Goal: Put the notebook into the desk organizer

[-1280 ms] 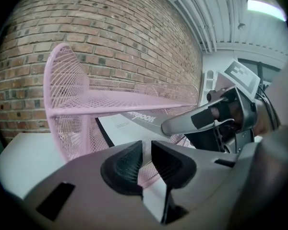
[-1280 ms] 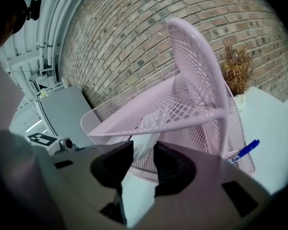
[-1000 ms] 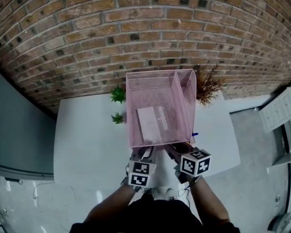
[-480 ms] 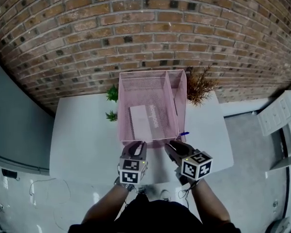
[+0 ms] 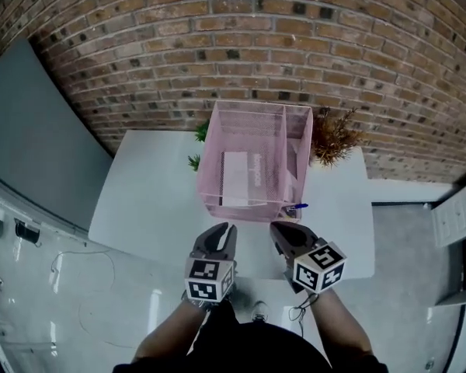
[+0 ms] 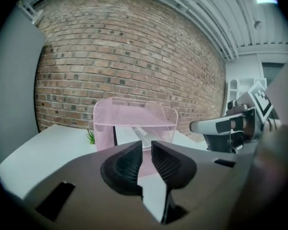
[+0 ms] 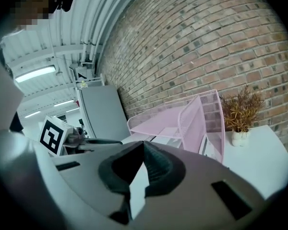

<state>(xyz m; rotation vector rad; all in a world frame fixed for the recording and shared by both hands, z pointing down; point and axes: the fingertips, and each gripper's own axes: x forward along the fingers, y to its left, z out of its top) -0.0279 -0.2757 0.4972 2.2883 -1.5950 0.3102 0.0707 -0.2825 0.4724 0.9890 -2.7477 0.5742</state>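
Note:
The white notebook (image 5: 234, 179) lies inside the big compartment of the pink mesh desk organizer (image 5: 217, 202), which stands on the white table (image 5: 147, 196). Both grippers hover off the table's near edge, apart from the organizer. My left gripper (image 5: 227, 228) holds nothing, and its pads stand almost together with only a thin slit (image 6: 146, 145). My right gripper (image 5: 278, 228) is shut with nothing between the jaws, its tips touching (image 7: 143, 145). The organizer (image 6: 134, 119) faces the left gripper view and stands to the right in the right gripper view (image 7: 201, 114).
A blue pen (image 5: 297, 207) lies by the organizer's front right corner. A brown dried plant (image 5: 334, 134) stands to its right and small green plants (image 5: 196, 162) to its left. A brick wall rises behind the table, with a grey panel on the left.
Both grippers have drawn back from the organizer's front edge toward the person. The right gripper's jaws have closed. The notebook stays in the organizer.

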